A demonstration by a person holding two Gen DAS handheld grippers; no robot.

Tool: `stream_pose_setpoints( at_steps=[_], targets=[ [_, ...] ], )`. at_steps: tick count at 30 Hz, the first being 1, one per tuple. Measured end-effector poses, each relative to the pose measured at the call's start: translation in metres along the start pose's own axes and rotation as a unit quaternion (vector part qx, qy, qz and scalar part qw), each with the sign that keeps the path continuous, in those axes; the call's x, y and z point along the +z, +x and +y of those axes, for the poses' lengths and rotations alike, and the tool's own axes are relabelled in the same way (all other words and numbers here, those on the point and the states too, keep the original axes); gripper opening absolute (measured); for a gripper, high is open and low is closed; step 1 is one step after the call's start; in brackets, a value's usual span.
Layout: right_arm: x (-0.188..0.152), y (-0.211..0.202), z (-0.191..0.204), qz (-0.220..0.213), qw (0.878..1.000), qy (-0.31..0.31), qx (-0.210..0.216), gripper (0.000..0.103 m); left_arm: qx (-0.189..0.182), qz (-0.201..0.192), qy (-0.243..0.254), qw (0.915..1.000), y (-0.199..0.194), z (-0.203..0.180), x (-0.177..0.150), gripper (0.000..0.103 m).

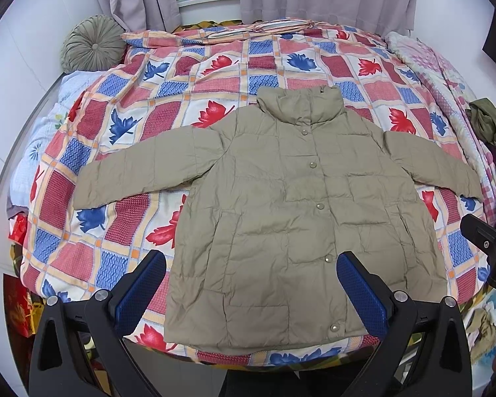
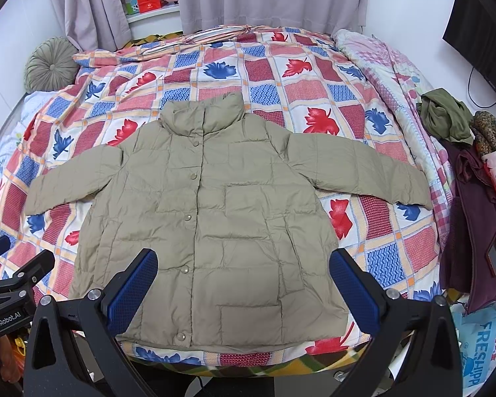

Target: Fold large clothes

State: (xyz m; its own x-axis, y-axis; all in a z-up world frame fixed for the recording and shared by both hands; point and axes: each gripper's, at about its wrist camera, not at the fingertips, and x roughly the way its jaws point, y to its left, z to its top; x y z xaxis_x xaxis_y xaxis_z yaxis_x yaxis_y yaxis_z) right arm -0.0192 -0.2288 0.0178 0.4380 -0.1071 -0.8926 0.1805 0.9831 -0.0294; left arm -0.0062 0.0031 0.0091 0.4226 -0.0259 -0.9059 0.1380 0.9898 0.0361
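Jacket [image 1: 291,218] lies flat on our quilt [image 1: 182,76], sleeves out.
Our left claw [image 1: 251,284] and right claw [image 2: 243,284] hang wide above its hem — touching nothing.

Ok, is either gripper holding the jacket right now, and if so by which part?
Neither. The left gripper and right gripper are both open above the hem of the jacket, gripping nothing.

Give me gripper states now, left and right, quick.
Left gripper: open, holding nothing, above the jacket hem.
Right gripper: open, holding nothing, above the same jacket.
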Motion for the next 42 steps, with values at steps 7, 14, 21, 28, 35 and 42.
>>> stream_pose_setpoints(
  at_steps=[7,14,21,28,35,42],
  targets=[
    [-0.0002,0.0004,0.0006,0.0,1.0,0.0,0.0,0.103,0.0,0.0,0.0,1.0,0.0004,0.0004,-0.0001,0.103],
    [-0.0003,0.0009,0.0012,0.001,1.0,0.0,0.0,0.103,-0.001,0.0,0.001,1.0,0.0006,0.0007,-0.0001,0.103],
    [-0.0003,0.0011,0.0018,0.001,1.0,0.0,0.0,0.103,-0.001,0.001,0.001,1.0,-0.0002,0.0013,-0.0005,0.103],
    [-0.0002,0.0015,0.0019,0.001,1.0,0.0,0.0,0.103,-0.001,0.001,0.0,1.0,0.0008,0.0005,0.0002,0.103],
    [0.0,0.0018,0.0022,0.001,1.0,0.0,0.0,0.103,-0.001,0.001,0.0,1.0,0.0009,0.0006,0.0004,0.103],
    [0.0,0.0019,0.0031,0.002,1.0,0.0,-0.001,0.103,-0.001,0.001,0.0,1.0,0.0008,0.0008,0.0004,0.103]
  ],
)
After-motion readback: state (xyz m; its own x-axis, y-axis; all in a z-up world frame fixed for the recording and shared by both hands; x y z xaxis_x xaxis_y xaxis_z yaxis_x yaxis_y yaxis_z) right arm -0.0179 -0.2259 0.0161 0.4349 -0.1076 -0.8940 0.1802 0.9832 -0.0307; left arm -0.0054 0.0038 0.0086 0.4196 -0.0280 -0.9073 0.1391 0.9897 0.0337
